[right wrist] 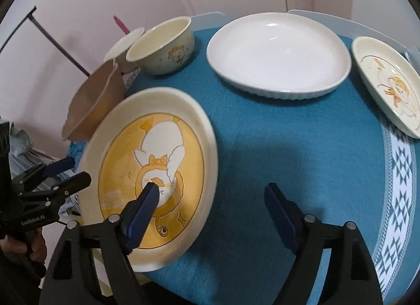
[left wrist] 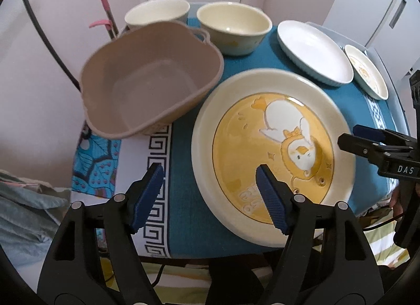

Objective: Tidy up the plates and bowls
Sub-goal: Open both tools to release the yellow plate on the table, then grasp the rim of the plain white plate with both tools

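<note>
A large cream plate with a yellow duck picture (left wrist: 273,147) lies on the blue cloth, also in the right wrist view (right wrist: 149,173). My left gripper (left wrist: 210,197) is open, its jaws astride the plate's near left rim. My right gripper (right wrist: 212,213) is open, its left finger above the plate's near part. It shows at the right edge of the left view (left wrist: 367,137); the left gripper shows at the left of the right view (right wrist: 63,171). Two cream bowls (left wrist: 233,26) (left wrist: 157,13) stand at the back. A white oval dish (right wrist: 278,53) and a small duck plate (right wrist: 388,82) lie to the right.
A tan plastic basin (left wrist: 147,79) stands at the left of the table, next to the big plate. A pink-handled tool (left wrist: 105,8) leans behind it. The table's near edge (left wrist: 210,250) runs just ahead of my left fingers. Crumpled fabric (left wrist: 23,200) lies off the table's left.
</note>
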### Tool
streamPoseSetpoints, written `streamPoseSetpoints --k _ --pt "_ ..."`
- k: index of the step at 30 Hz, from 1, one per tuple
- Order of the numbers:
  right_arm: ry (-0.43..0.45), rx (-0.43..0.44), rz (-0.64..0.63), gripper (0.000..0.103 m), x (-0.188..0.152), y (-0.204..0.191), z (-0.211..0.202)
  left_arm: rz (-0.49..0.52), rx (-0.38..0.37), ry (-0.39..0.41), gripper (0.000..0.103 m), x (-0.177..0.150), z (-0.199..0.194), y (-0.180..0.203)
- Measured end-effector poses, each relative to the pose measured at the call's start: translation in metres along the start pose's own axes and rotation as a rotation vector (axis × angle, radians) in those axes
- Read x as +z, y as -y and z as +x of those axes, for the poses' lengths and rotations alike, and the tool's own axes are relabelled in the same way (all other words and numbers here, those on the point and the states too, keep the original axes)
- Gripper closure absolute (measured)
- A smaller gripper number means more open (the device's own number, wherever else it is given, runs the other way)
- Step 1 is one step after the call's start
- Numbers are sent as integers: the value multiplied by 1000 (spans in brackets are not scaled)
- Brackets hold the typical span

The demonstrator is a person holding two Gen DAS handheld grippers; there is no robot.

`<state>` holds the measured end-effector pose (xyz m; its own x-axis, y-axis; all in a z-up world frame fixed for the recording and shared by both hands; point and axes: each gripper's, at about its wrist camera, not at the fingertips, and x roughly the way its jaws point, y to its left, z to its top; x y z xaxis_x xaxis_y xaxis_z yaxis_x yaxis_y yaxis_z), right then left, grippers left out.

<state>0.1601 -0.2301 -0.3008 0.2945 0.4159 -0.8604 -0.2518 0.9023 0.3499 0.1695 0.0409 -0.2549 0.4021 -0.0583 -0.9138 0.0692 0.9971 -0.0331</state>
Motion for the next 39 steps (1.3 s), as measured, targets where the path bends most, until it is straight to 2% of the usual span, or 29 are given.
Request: streamPoseSetpoints --k 5,7,8,9,10,11,15,19,21,24,28,32,34,36,38,39 --pt "77 8 1 24 14 6 -43 6 16 84 32 22 -43 14" --pt "122 13 -2 21 25 11 -66 10 24 151 32 36 -68 26" --pt "152 16 -5 9 30 14 -78 7 28 190 30 45 -80 33" --pt "181 18 -10 2 35 19 -90 -1 28 233 26 54 -92 40" --pt "224 22 -18 0 42 24 -105 -8 26 270 11 59 -99 47" --pt "245 23 -23 0 47 28 -115 -20 30 301 0 67 -105 56" --pt "304 15 -80 0 76 50 -158 -66 -4 322 0 89 -111 83" --pt "230 -36 -117 0 110 74 -168 -123 -31 274 0 104 -91 107" --pt "211 -25 -144 0 125 86 -164 -151 -39 261 0 110 -77 113" --pt "209 -71 -245 0 149 95 -154 -195 -64 203 0 121 -51 118" --pt "110 -55 -285 0 182 114 -110 -235 -94 103 0 129 -11 121" --pt "-10 -16 -283 1 200 131 -59 -278 -138 4 1 140 32 121" --pt "-84 10 -292 7 204 136 -26 -285 -140 -19 4 143 49 120" --pt "-141 27 -309 17 198 136 -4 -297 -144 -52 12 146 66 118" --pt "-200 42 -320 32 198 140 18 -302 -144 -94 21 148 85 117" --pt "-213 48 -325 35 198 141 23 -302 -144 -112 23 148 91 118"
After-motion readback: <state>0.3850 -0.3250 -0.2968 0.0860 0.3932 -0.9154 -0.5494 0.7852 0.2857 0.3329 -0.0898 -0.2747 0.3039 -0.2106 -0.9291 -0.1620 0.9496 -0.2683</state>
